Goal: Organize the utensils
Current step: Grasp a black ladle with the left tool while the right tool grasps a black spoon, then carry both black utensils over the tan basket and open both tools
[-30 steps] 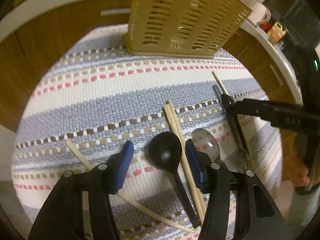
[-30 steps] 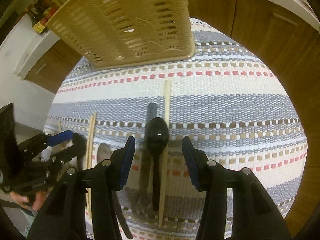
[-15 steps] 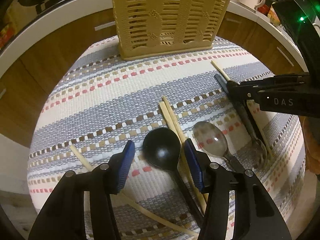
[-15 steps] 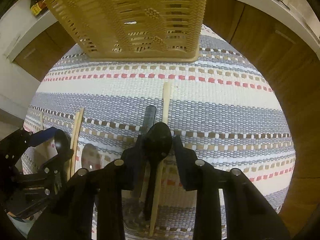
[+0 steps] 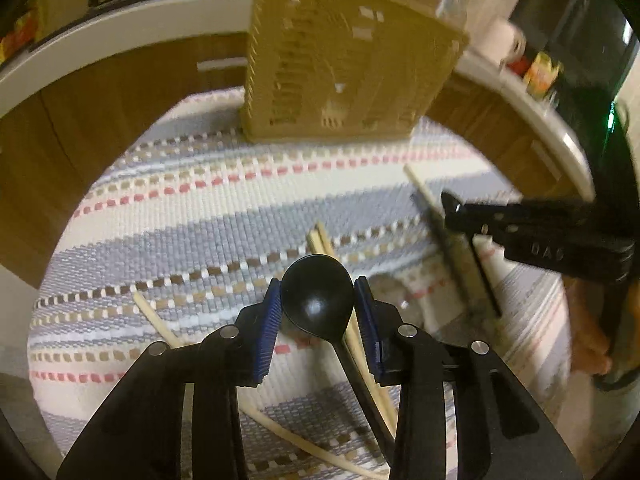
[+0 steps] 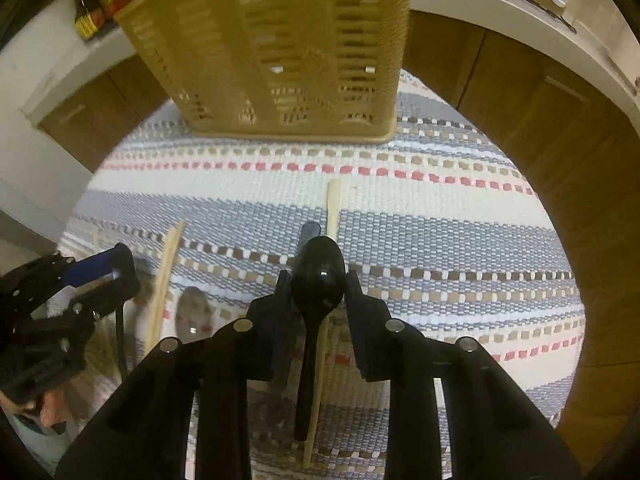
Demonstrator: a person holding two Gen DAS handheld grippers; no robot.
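Note:
A black spoon sits with its bowl between the blue pads of my left gripper. Its jaws are closing, and both pads press the bowl's sides. The handle trails down over a pair of chopsticks. A second black spoon has its bowl pinched in my right gripper, whose jaws are also closing. That spoon lies over a dark utensil handle and beside a chopstick. A metal spoon lies between the two grippers. The beige slotted basket stands at the mat's far edge.
A striped woven mat covers the round surface. A loose chopstick lies at the left. The right gripper reaches in from the right in the left wrist view. Wooden cabinets and a white counter ring the mat.
Both grippers' jaws have narrowed from well apart to pressing on their black spoon bowls. The left gripper has lifted a little and its view is blurred.

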